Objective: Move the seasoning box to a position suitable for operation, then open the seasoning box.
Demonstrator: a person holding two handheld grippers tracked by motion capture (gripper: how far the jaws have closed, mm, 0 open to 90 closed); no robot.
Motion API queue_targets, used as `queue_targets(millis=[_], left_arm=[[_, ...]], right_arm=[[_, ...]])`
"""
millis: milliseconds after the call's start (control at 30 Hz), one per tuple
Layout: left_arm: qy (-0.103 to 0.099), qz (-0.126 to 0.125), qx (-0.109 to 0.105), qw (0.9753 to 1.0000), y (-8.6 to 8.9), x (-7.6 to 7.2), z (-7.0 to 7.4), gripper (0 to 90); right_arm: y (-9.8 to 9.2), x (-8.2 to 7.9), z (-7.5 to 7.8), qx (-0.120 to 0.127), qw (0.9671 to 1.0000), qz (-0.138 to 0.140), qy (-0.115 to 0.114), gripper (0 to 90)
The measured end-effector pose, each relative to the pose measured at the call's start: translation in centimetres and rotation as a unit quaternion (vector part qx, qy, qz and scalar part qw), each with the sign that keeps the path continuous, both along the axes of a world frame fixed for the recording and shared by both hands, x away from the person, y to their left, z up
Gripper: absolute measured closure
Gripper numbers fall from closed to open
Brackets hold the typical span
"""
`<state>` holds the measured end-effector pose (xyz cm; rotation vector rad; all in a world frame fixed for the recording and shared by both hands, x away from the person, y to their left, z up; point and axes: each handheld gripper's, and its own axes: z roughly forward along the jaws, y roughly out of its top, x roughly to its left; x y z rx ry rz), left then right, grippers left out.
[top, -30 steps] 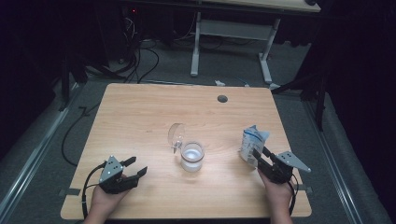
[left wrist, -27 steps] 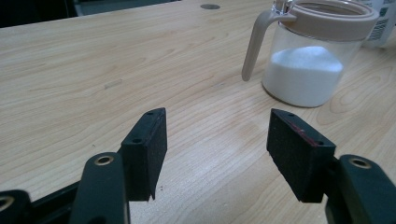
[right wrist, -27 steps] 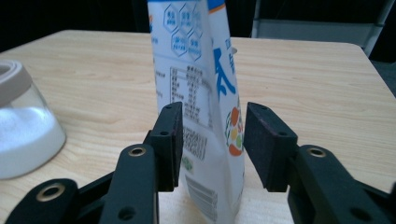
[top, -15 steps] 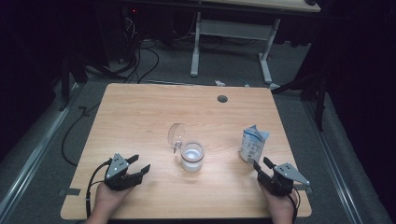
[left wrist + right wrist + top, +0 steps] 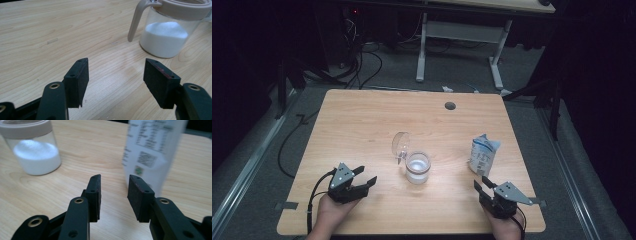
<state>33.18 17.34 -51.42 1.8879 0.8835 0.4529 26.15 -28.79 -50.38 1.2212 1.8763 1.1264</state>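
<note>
The right gripper [image 5: 488,191] sat at the table's [image 5: 362,125] near edge by its right corner, jaws parted with a modest gap and holding nothing. The white packet [image 5: 484,154] stood upright just beyond it, near the right edge, close to the jaws but apart from them; in the right gripper view the packet [image 5: 152,152] rose just past the tip of the right-hand jaw.

The left gripper [image 5: 358,181] rested near the near edge toward the left corner, jaws spread wide and empty. The clear jar [image 5: 417,167] of white powder, its hinged lid [image 5: 401,145] standing open, stood mid-table toward the near edge, between the two grippers and well apart from each. In the left gripper view the jar [image 5: 167,32] stood ahead and to the right of the jaws.

The far half of the table lay bare save a cable hole [image 5: 450,106] near the far edge.

There were two grippers, one jar, one packet.
</note>
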Motion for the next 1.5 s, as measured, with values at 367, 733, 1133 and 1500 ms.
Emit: queue_targets(millis=[367, 733, 1133, 1500], left_arm=[[-0.001, 0.015, 0.006, 0.9999, -0.6, -0.4, 0.0, 37.5], [-0.003, 0.011, -0.007, 0.9999, -0.9, 0.0, 0.3, 44.8], [0.003, 0.025, -0.014, 0.9996, -1.8, 0.9, 1.9, 52.8], [0.001, 0.027, -0.043, 0.9987, -4.1, 2.4, 3.2, 67.4]], right_arm=[[2.5, 2.3, -0.6, -0.001, 0.9994, 0.026, 0.025, 58.8], [4.8, 4.1, 0.1, -0.015, 0.9992, 0.037, 0.01, 64.1], [6.2, 6.8, 1.2, -0.005, 0.9993, 0.036, 0.008, 66.6], [6.2, 6.4, 0.3, -0.005, 0.9987, 0.048, 0.012, 76.1]])
